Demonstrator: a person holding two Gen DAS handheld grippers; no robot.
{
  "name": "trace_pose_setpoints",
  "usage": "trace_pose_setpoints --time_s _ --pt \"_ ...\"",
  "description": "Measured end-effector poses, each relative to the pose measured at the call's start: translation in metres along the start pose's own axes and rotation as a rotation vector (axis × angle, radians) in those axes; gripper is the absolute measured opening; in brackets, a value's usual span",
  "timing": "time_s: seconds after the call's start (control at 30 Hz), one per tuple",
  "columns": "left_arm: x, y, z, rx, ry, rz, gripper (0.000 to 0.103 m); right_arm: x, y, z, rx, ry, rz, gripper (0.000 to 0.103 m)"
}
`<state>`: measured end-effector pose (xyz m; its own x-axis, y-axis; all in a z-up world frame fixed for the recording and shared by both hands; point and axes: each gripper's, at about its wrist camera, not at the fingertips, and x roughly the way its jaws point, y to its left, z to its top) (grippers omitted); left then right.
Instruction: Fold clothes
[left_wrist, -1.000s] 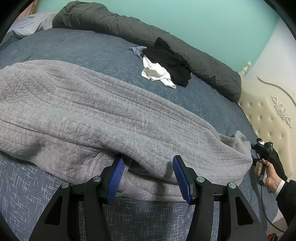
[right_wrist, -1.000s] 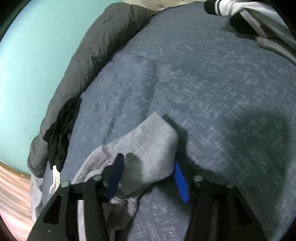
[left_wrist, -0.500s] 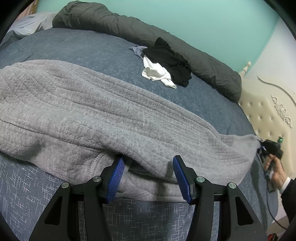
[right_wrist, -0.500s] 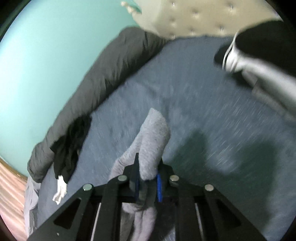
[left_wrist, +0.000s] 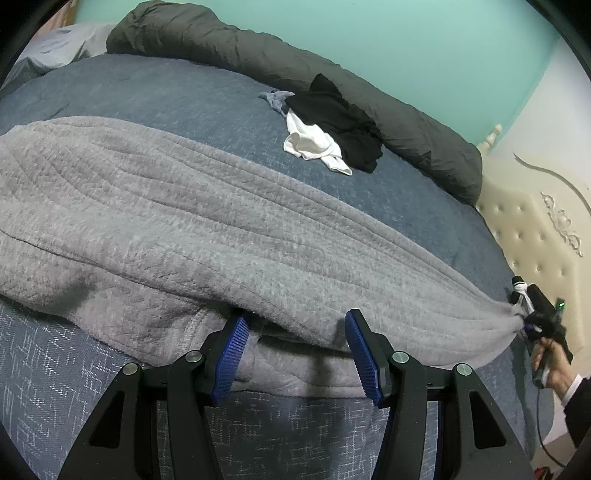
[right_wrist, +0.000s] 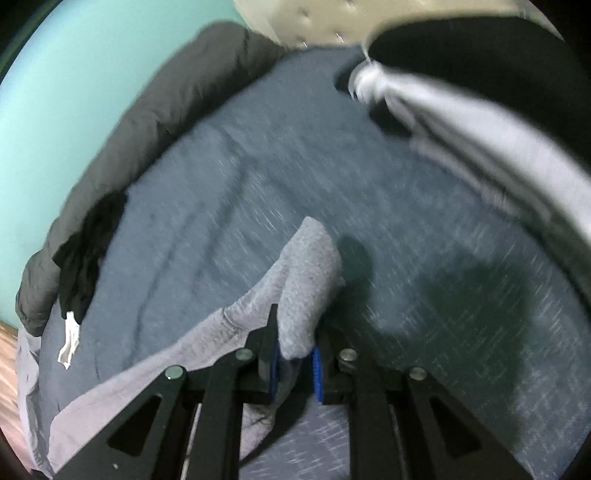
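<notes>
A large grey ribbed knit garment (left_wrist: 177, 221) lies spread across the blue bed (left_wrist: 155, 96). My left gripper (left_wrist: 295, 354) is open, its blue pads on either side of the garment's near folded edge. My right gripper (right_wrist: 295, 369) is shut on the garment's far end (right_wrist: 306, 280) and holds it stretched out and a little off the bed. The right gripper also shows at the right edge of the left wrist view (left_wrist: 532, 317), pulling the cloth taut.
A pile of black and white clothes (left_wrist: 332, 129) lies at the far side of the bed, next to a rolled dark grey duvet (left_wrist: 332, 74) along the teal wall. A cream tufted headboard (left_wrist: 535, 229) stands at right. More clothes (right_wrist: 461, 110) lie near it.
My right gripper shut on the garment's end and pulled it away to the right, stretching the cloth taut. My left gripper stayed open and in place.
</notes>
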<state>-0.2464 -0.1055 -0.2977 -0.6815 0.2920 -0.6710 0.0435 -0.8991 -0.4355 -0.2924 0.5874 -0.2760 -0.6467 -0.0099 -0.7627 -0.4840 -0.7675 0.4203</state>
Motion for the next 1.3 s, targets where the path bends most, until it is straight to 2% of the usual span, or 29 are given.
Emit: trace_pose_setpoints --time_s 0.2,0.33,0.37,0.4,0.57,0.67,0.97,1.07,1.13,1.2,1.3 --pt "0.001 0.000 0.002 0.003 0.002 0.002 0.058 -0.017 -0.004 0.011 -0.057 -0.049 -0.055 0.025" --pt "0.001 -0.001 0.001 0.005 0.001 0.005 0.058 -0.034 -0.011 0.017 -0.054 -0.105 -0.054 0.025" --pt "0.000 -0.001 0.001 0.006 0.001 0.005 0.058 -0.038 -0.014 0.017 -0.036 -0.118 -0.045 0.028" --pt "0.000 -0.001 0.000 0.006 0.000 0.007 0.058 -0.039 -0.018 0.017 -0.021 -0.116 -0.045 0.032" --pt "0.000 -0.002 0.000 0.010 0.002 0.010 0.058 -0.031 -0.019 0.006 -0.017 -0.030 -0.018 0.032" --pt "0.001 -0.003 0.000 0.010 0.002 0.010 0.058 -0.029 -0.023 -0.005 0.037 0.013 0.006 0.041" --pt "0.001 -0.002 0.000 0.005 0.002 0.006 0.058 -0.024 -0.026 -0.028 0.130 0.032 0.096 0.041" --pt "0.001 -0.003 -0.001 0.005 0.003 0.005 0.058 -0.020 -0.027 -0.031 0.141 0.047 0.097 0.041" --pt "0.001 -0.002 -0.001 0.003 0.003 0.005 0.058 -0.016 -0.026 -0.033 0.131 0.065 0.074 0.031" --pt "0.002 -0.003 -0.002 0.004 0.004 0.007 0.058 -0.020 -0.025 -0.034 0.105 0.043 0.069 0.012" --pt "0.002 -0.003 -0.002 0.006 0.005 0.008 0.058 -0.031 -0.020 -0.029 0.061 -0.015 0.055 0.004"
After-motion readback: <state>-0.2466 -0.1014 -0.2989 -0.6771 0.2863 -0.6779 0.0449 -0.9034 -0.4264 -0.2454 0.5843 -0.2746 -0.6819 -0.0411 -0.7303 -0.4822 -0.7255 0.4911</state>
